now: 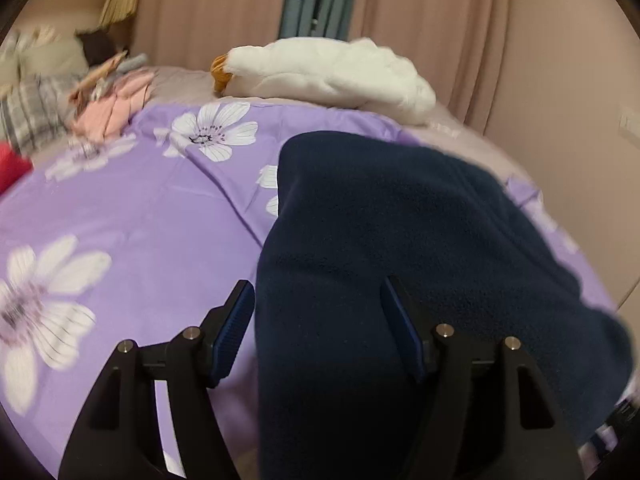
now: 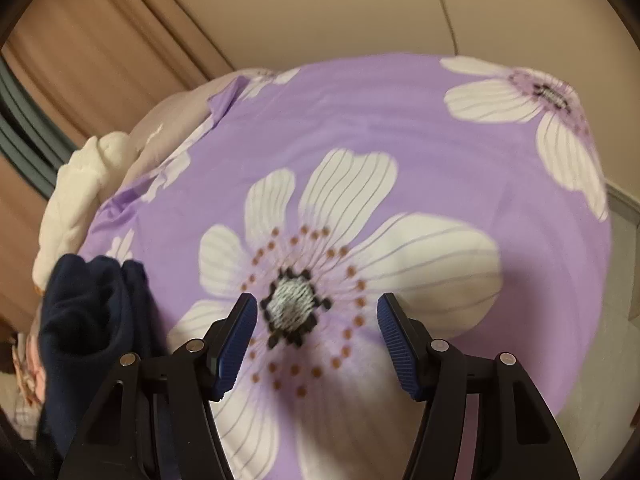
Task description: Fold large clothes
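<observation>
So the big navy fleece (image 1: 420,248) is lying on the bed, on top of the purple flower-print sheet (image 1: 132,216), bunched into a long dark heap. The left claw (image 1: 318,328) sits right over the near end of it – fingers apart, the fabric running between them. It's touching the right-hand finger, but there's a strip of sheet showing at the left-hand one, so nothing's clamped.

From the right wrist camera, the right claw (image 2: 316,330) is also spread apart, with nothing between the fingers – just the middle of a big white flower on the sheet below it. The fleece (image 2: 84,312) shows up here as a dark lump off at the left edge, beside that claw's left finger.

Farther back on the bed there's a white plush toy (image 1: 320,72) with an orange beak (a goose, I think) and some pink clothes (image 1: 116,108) near the far left.
</observation>
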Demonstrator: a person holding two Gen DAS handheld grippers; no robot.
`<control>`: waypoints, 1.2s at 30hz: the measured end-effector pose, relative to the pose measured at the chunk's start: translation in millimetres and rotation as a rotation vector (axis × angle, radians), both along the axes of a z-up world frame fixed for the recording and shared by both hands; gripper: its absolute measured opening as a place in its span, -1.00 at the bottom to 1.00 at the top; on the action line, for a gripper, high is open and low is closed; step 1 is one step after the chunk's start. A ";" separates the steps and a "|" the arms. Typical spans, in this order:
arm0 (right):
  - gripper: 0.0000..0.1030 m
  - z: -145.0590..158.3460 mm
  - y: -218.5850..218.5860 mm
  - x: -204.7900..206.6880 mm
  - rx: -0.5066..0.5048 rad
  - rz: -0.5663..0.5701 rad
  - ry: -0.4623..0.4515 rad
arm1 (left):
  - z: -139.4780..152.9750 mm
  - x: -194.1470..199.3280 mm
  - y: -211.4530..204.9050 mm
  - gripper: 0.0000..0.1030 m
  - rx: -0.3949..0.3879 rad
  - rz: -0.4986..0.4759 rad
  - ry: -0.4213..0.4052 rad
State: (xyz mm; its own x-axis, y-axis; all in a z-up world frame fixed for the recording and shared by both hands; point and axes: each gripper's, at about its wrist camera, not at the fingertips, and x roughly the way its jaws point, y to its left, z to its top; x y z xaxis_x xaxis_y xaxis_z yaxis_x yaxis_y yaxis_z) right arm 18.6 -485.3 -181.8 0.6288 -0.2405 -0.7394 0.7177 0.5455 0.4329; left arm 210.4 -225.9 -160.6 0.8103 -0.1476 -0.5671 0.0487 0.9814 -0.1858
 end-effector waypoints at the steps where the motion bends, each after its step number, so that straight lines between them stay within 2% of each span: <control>1: 0.22 -0.5 2.9 1.9 0.001 0.014 0.002 | -0.6 1.7 0.9 0.27 -0.017 0.000 0.023; 3: 0.22 -0.3 9.0 4.8 -0.020 0.036 0.013 | -1.3 7.8 -7.6 0.27 0.030 -0.002 0.017; 6: 0.22 -0.6 14.0 4.8 -0.048 0.043 0.022 | -7.2 7.9 -34.0 0.19 0.162 -0.009 -0.057; 9: 0.22 -1.5 14.3 1.6 -0.039 0.036 0.019 | -11.7 -2.6 -51.4 0.14 0.262 0.031 -0.127; 11: 0.22 -0.1 15.5 -0.2 -0.035 0.035 0.014 | -12.4 -1.6 -49.9 0.13 0.293 0.042 -0.147; 12: 0.22 0.8 16.7 -0.5 -0.032 0.041 0.010 | -11.8 -2.3 -46.4 0.16 0.289 0.047 -0.143; 14: 0.22 2.7 19.2 1.7 -0.027 0.065 -0.005 | -4.8 0.5 -26.8 0.24 0.215 0.048 -0.083; 15: 0.22 3.9 21.2 2.5 -0.028 0.081 -0.009 | -1.6 2.9 -20.5 0.39 0.181 0.048 -0.054; 16: 0.22 5.5 23.3 2.9 -0.031 0.096 -0.014 | 4.0 7.0 -4.1 0.47 0.103 0.036 0.015; 19: 0.22 14.8 31.0 4.6 -0.064 0.138 -0.052 | 15.6 9.6 21.1 0.48 -0.105 -0.056 0.138; 20: 0.22 19.1 33.3 5.3 -0.076 0.149 -0.067 | 21.8 10.0 31.0 0.47 -0.165 -0.081 0.169; 21: 0.22 23.9 35.4 6.3 -0.083 0.158 -0.086 | 28.3 8.7 37.1 0.45 -0.185 -0.086 0.166; 23: 0.22 33.8 37.5 5.8 -0.079 0.158 -0.125 | 49.5 -0.1 52.2 0.44 -0.164 -0.061 0.091; 25: 0.22 46.6 40.7 8.5 -0.075 0.164 -0.176 | 66.7 -7.0 58.7 0.28 -0.091 -0.072 0.017; 27: 0.22 62.9 49.7 22.1 -0.117 0.196 -0.200 | 70.7 -7.7 62.0 0.11 -0.052 -0.084 0.006; 28: 0.22 70.7 55.1 30.8 -0.150 0.213 -0.205 | 68.2 -6.5 65.0 0.03 -0.071 -0.099 0.015; 30: 0.22 84.6 67.4 54.6 -0.210 0.252 -0.213 | 57.6 -1.5 69.9 -0.01 -0.119 -0.107 0.047; 31: 0.21 87.6 70.8 65.7 -0.214 0.270 -0.231 | 48.9 1.8 71.4 -0.03 -0.128 -0.080 0.062; 33: 0.14 85.6 75.1 90.9 -0.195 0.310 -0.254 | 20.6 14.2 62.4 -0.03 -0.067 -0.020 0.104; 35: 0.14 66.9 78.5 123.2 -0.193 0.342 -0.186 | -8.2 31.0 46.7 -0.02 -0.024 -0.037 0.168; 36: 0.14 44.9 81.0 143.9 -0.214 0.348 -0.099 | -16.7 30.3 43.5 0.03 -0.018 -0.015 0.130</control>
